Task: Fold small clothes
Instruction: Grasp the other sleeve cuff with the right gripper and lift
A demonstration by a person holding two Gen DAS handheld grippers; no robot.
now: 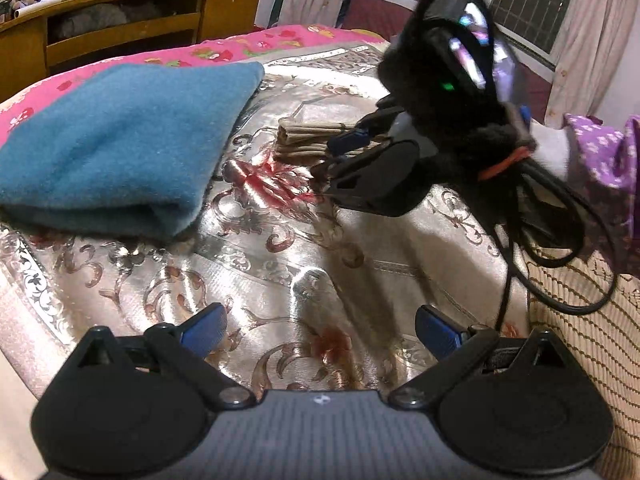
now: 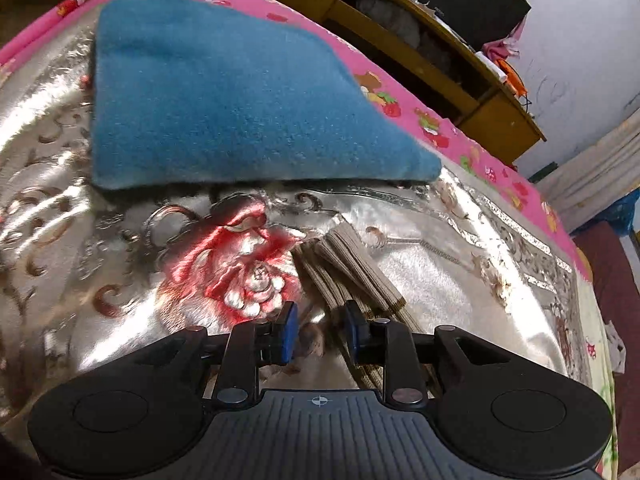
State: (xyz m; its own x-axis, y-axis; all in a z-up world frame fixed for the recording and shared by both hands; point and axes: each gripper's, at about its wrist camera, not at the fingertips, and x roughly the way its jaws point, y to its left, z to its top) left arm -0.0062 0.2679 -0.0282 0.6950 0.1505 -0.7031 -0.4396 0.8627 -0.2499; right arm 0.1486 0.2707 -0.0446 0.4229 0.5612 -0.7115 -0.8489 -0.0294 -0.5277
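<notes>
Left wrist view showed, from left to right, a folded blue towel (image 1: 116, 148) lying on the shiny flowered bedspread (image 1: 248, 280), then a small stack of folded tan ribbed cloth (image 1: 308, 142) near the middle of the bed, then the right gripper (image 1: 340, 160) reaching in over that stack from the right, held by a person's arm in a purple sleeve (image 1: 600, 168). A black cable (image 1: 560, 264) hung in loops under that hand. At the bottom edge, the left gripper (image 1: 320, 332) stood spread wide over bare bedspread, holding nothing, well apart from the stack.

Right wrist view gave the closer look: the towel (image 2: 240, 96) sat at upper left, a red flower pattern below it, and the tan cloth (image 2: 352, 272) lay just ahead of the right gripper (image 2: 320, 332). Its blue pads (image 2: 290, 332) were only narrowly parted, with a gap showing between them; one edge of the cloth ran under the right-hand finger, but nothing appeared pinched.

The risks looked plain. With the jaws so slightly parted, a finger could catch a ribbed layer on withdrawal and drag the fold open. The slick bedspread would let the whole stack slide if nudged. The dangling cable might also sweep across the bed and disturb the cloth.
</notes>
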